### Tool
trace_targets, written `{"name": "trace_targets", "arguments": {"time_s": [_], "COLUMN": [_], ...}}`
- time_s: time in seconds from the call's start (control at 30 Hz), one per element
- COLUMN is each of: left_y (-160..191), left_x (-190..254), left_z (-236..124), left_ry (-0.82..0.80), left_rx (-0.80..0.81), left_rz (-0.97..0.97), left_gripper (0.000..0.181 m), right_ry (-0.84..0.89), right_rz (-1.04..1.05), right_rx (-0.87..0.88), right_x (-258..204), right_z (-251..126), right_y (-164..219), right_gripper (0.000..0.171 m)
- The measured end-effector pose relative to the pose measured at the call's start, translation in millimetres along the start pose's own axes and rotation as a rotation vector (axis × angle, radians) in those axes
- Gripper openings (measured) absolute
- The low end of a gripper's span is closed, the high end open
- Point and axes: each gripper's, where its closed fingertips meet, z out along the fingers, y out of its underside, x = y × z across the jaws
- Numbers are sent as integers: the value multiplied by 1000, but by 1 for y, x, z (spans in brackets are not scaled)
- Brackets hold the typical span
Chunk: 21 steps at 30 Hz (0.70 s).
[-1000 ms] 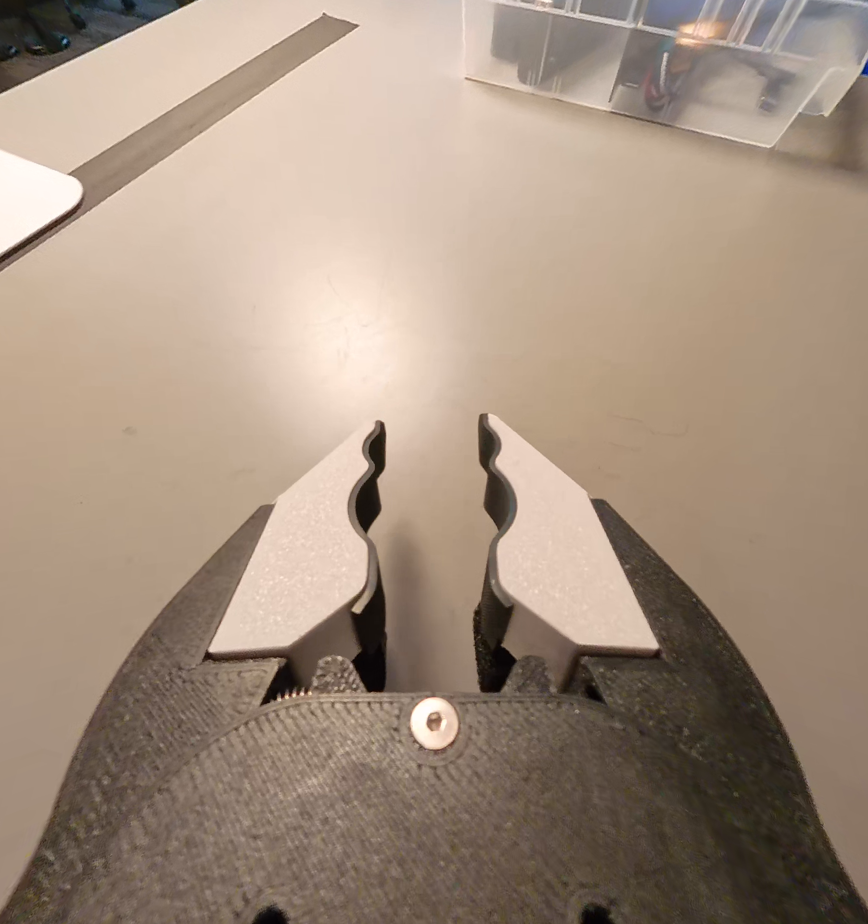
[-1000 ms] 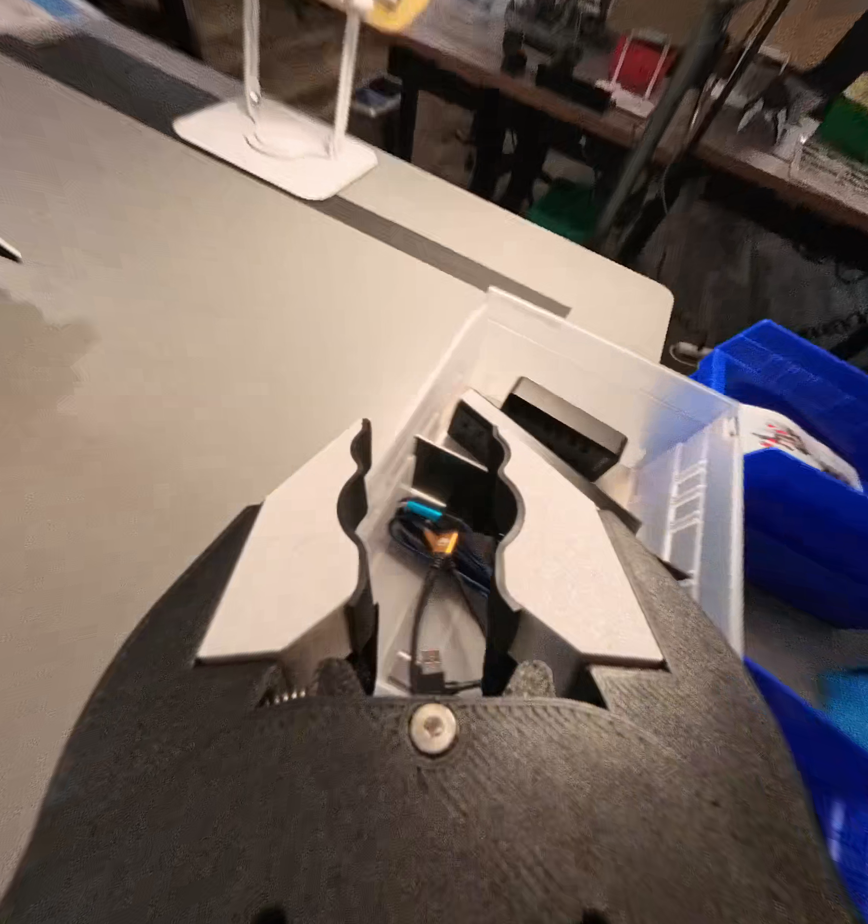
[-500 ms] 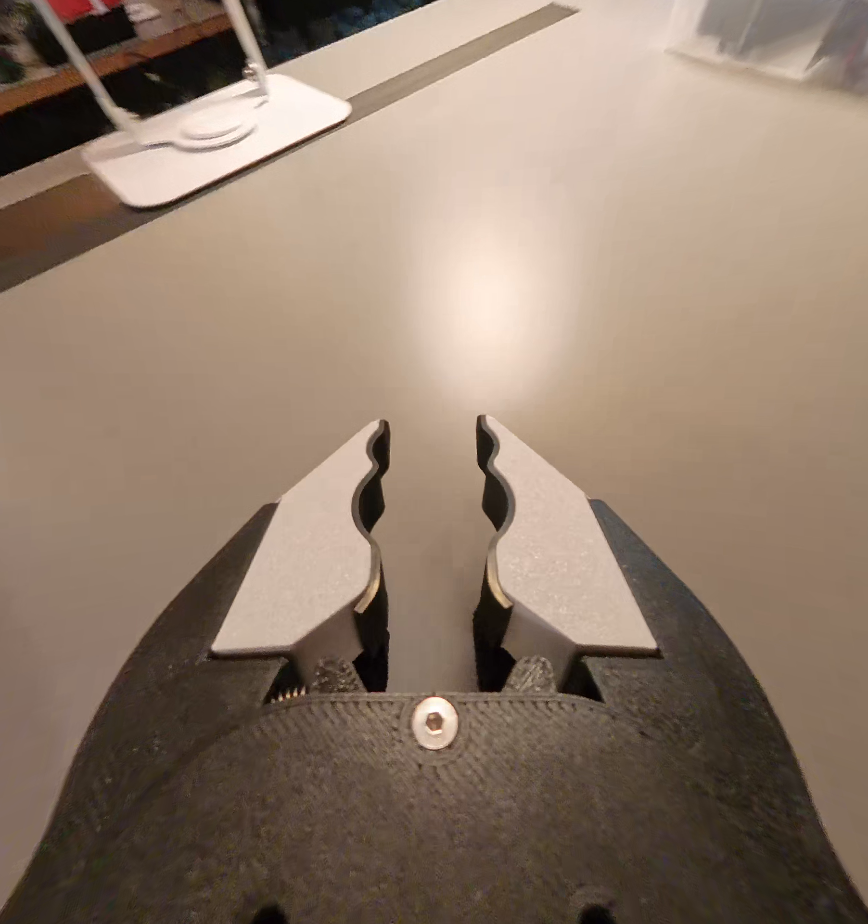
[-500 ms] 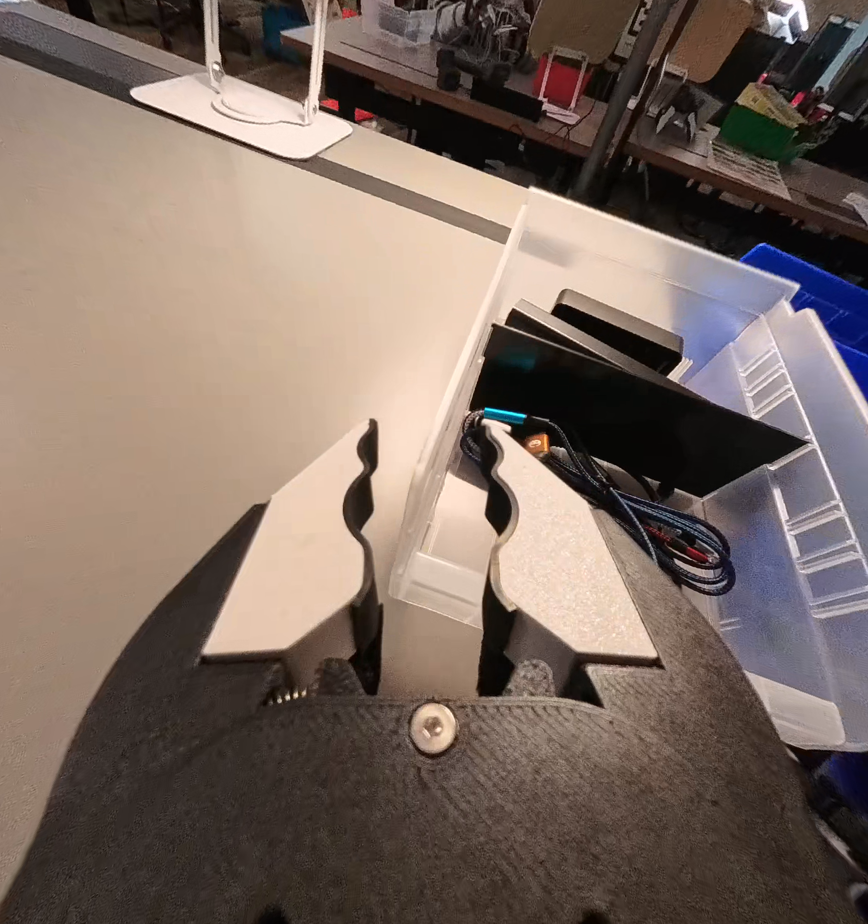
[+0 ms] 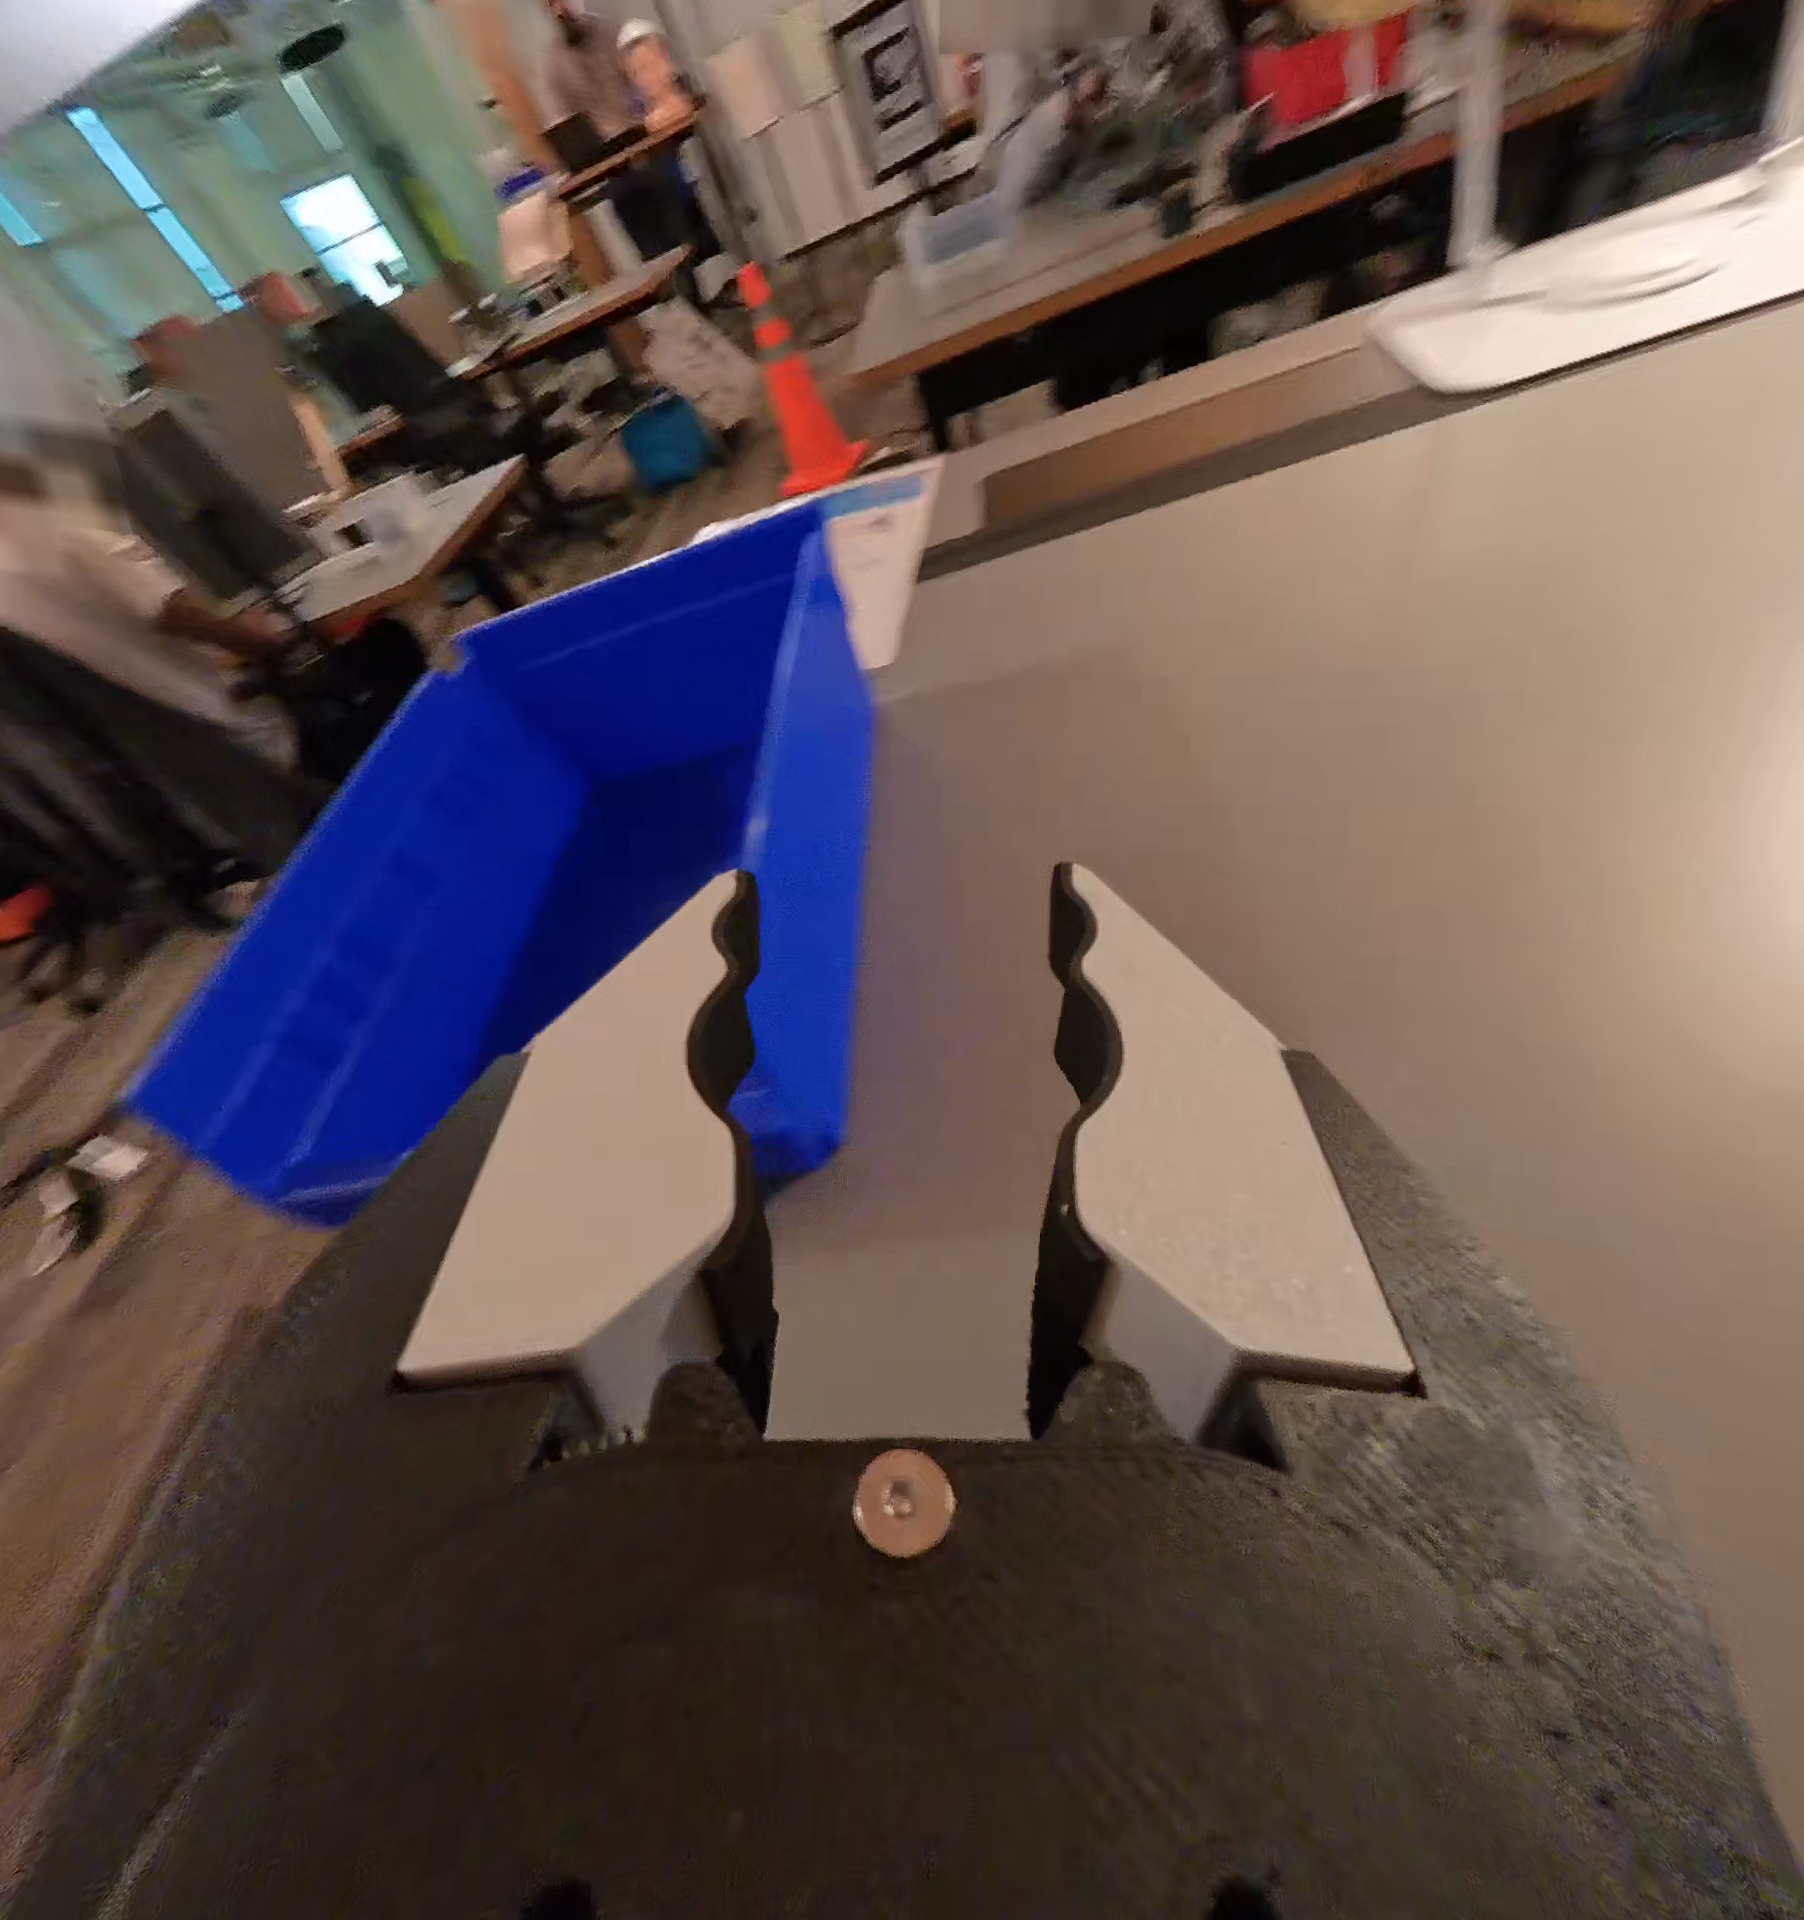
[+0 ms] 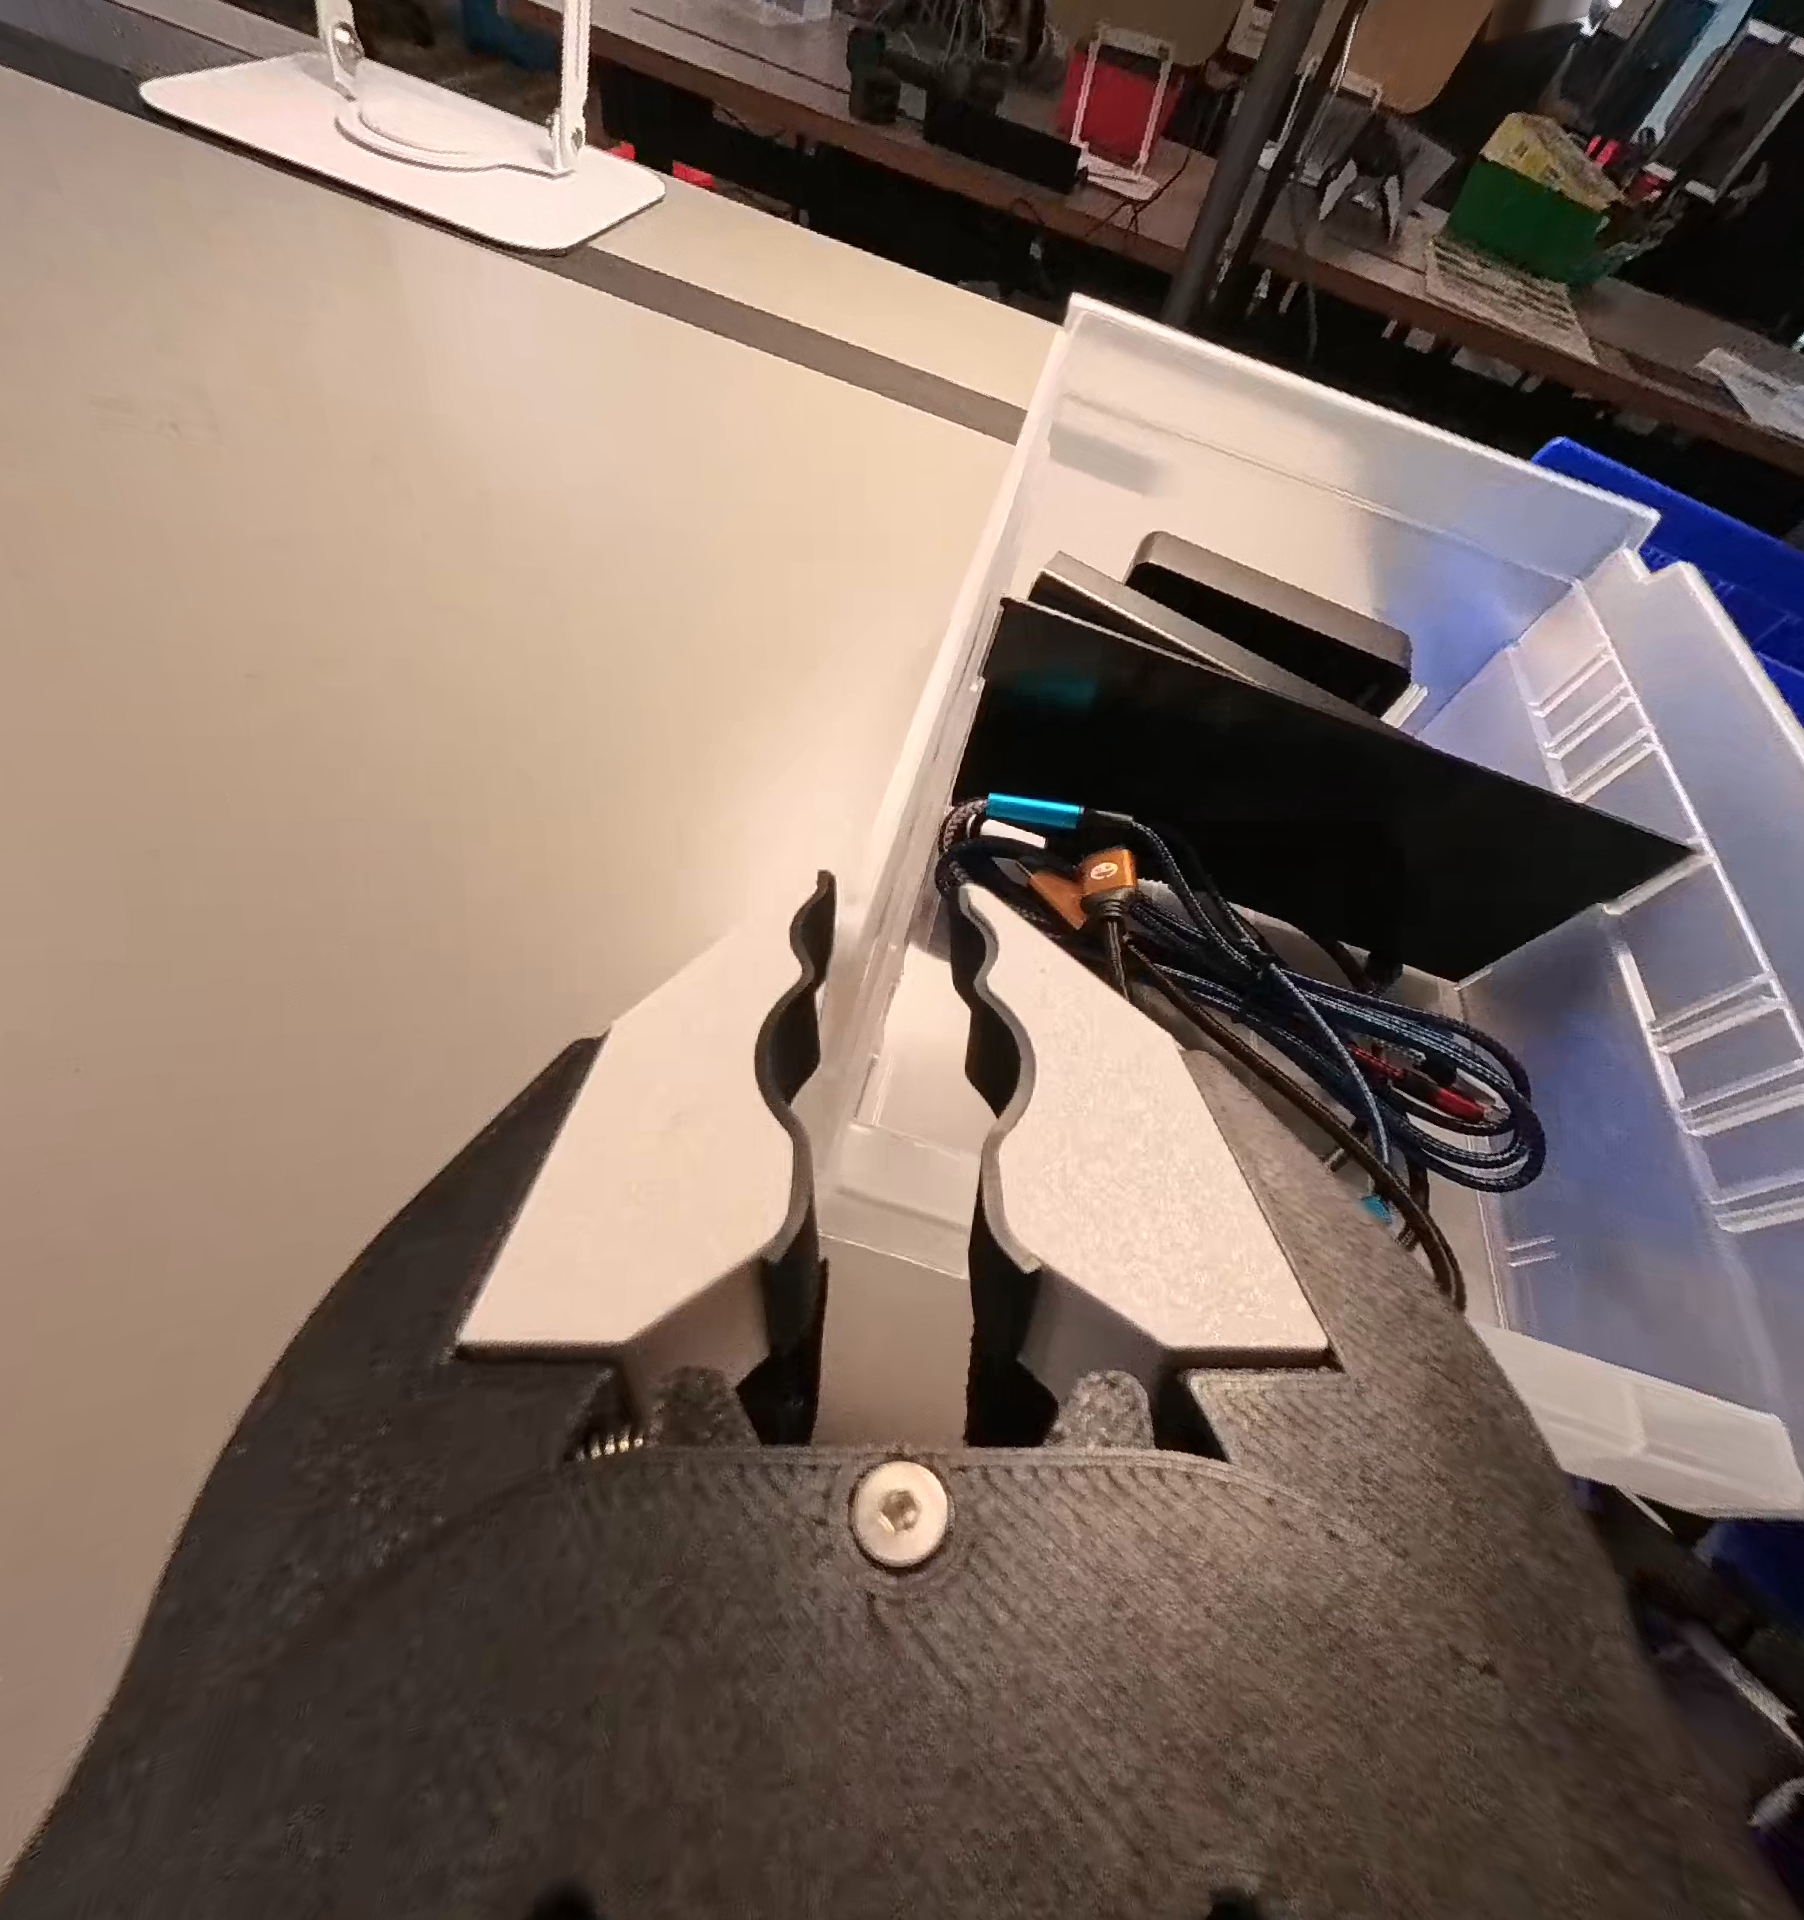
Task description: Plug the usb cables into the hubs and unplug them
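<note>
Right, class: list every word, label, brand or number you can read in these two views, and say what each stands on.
Nothing can be quoted; no text reads clearly.
White label on the blue bin: blurred by motion.
Framed poster on the far wall: blurred.
Orange USB plug in the clear bin: a small round mark, no readable words.
Green box on the back bench: print too small.

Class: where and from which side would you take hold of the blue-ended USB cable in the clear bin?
Probably the blue metal plug itself, from above through the clear bin's open top: it is rigid and lies on top of the coiled cables, near the left wall.
</note>
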Motion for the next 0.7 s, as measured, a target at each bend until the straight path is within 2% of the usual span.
{"name": "trace_targets", "arguments": {"time_s": [0.07, 0.23, 0.3, 0.4, 0.43, 0.7], "left_y": [20, 58, 60, 53, 53, 46], "left_x": [-24, -39, -42, -38, -36, -3], "left_z": [9, 49, 61, 65, 65, 45], "left_ry": [-60, -17, -18, 18, 32, 184], "left_rx": [-76, -195, -191, -134, -125, -15], "left_rz": [6, -42, -42, -60, -72, -26], "left_gripper": [66, 64, 52, 11, 6, 7], "right_ry": [3, 42, 45, 40, 44, 26], "right_rz": [1, -25, -16, 9, 10, 21], "right_rx": [-6, -22, -24, -15, -13, 5], "right_x": [-2, -4, -5, -4, -3, -1], "right_z": [3, 10, 11, 10, 7, 5], "right_y": [-1, -3, -4, -3, -2, 0], "right_gripper": [20, 12, 11, 10, 10, 7]}}
